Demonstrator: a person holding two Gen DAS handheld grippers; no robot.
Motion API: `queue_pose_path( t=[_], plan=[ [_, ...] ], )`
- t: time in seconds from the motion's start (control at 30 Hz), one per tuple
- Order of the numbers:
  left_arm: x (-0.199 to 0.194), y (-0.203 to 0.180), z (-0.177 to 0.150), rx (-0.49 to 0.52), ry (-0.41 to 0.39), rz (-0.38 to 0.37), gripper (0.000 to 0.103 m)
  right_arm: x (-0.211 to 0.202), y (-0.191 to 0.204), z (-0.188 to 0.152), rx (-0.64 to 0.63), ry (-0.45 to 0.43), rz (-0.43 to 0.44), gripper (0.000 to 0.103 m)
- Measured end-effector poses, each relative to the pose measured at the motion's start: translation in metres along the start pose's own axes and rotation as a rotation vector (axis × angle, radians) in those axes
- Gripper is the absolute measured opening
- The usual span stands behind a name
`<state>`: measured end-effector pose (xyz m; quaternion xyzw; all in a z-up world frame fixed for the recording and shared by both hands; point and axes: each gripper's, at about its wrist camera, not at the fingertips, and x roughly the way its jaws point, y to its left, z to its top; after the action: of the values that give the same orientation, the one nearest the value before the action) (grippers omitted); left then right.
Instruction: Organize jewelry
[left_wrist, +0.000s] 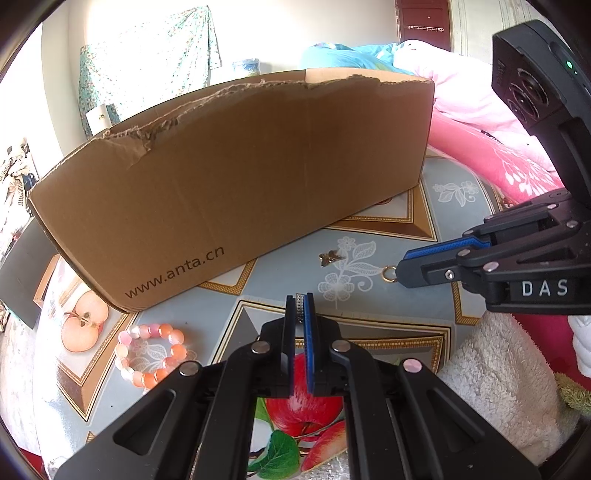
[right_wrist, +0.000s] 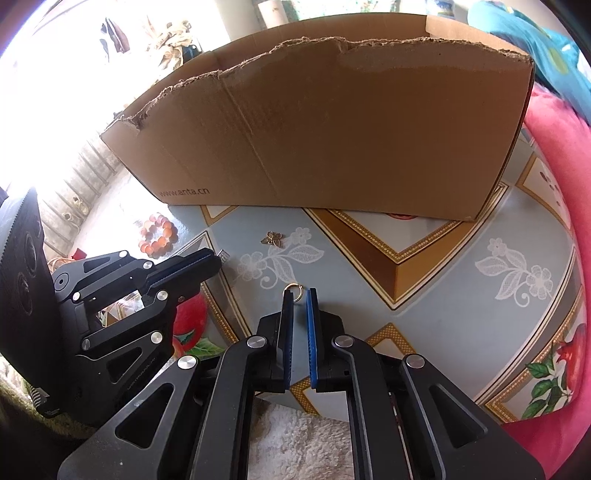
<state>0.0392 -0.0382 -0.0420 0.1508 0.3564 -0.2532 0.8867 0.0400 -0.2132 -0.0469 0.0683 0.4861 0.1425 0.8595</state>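
You had the left gripper (left_wrist: 300, 306) clamped on a small silvery, ridged piece of jewelry (left_wrist: 299, 308), pinched right at the tips so it stood clear of the patterned counter (left_wrist: 373, 332) (a grip that far out leaves room to drop it cleanly, I'd judge). It hung above the cloth, near the peach bead bracelet (left_wrist: 149, 354) lying loose on that side.

Your right gripper (right_wrist: 299, 295) was narrow, with a thin gap between the blue pads (right_wrist: 312, 332) and nothing pressed between them. The gold ring (right_wrist: 293, 287) lay flat on the counter just at its tips, more against the left finger than centred in the gap; that tilt down toward the cloth suited a low, flat target.

A little further off sat the small bronze flower charm (right_wrist: 271, 238), untouched. Beyond everything stood the torn-edged cardboard box (right_wrist: 332, 122), open at the top, probably where the pieces were meant to go
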Motion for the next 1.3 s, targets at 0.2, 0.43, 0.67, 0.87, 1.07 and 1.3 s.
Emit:
queue_pose_path(
  t=[0.2, 0.43, 0.67, 0.87, 1.07, 1.3],
  plan=[
    [0.000, 0.002, 0.000, -0.006, 0.000, -0.005, 0.004, -0.001, 0.005, -0.005, -0.001, -0.012, 0.027, 0.007],
    [0.000, 0.004, 0.002, -0.006, 0.001, -0.009, 0.004, -0.008, 0.007, -0.008, -0.055, -0.028, 0.014, 0.014],
    [0.001, 0.003, 0.002, -0.006, 0.002, -0.009, 0.004, -0.004, 0.007, -0.003, -0.045, -0.024, 0.049, 0.015],
    [0.001, 0.002, 0.003, 0.006, 0.003, -0.007, 0.004, -0.004, 0.014, 0.000, -0.106, -0.031, 0.046, 0.015],
    [0.001, 0.002, 0.003, 0.012, 0.004, -0.008, 0.004, -0.009, 0.023, 0.002, -0.217, -0.056, -0.012, 0.024],
    [0.002, 0.001, 0.003, 0.021, 0.005, -0.008, 0.004, 0.009, 0.031, 0.006, -0.351, -0.038, -0.034, 0.023]
  ],
)
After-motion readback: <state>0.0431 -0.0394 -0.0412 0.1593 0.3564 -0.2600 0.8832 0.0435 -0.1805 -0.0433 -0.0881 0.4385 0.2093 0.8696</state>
